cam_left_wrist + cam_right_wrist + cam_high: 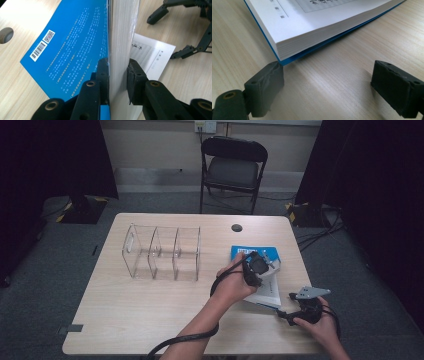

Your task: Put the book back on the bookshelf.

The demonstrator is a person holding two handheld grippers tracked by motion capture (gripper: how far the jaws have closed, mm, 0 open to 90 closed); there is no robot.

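Two hand-held grippers work on one blue-covered book (pixel 260 272) lying at about 4 o'clock on the worktop (pixel 150 305). The left hand-held gripper (pixel 118 72) is clamped on a thick block of the book's pages, lifted edge-on above the blue cover. The right hand-held gripper (pixel 327 82) stands wide open with nothing in it, one jaw touching the book's near corner. Bare wood stretches toward 9 o'clock; a clear divider rack (pixel 162 252) stands at 11 o'clock, well apart.
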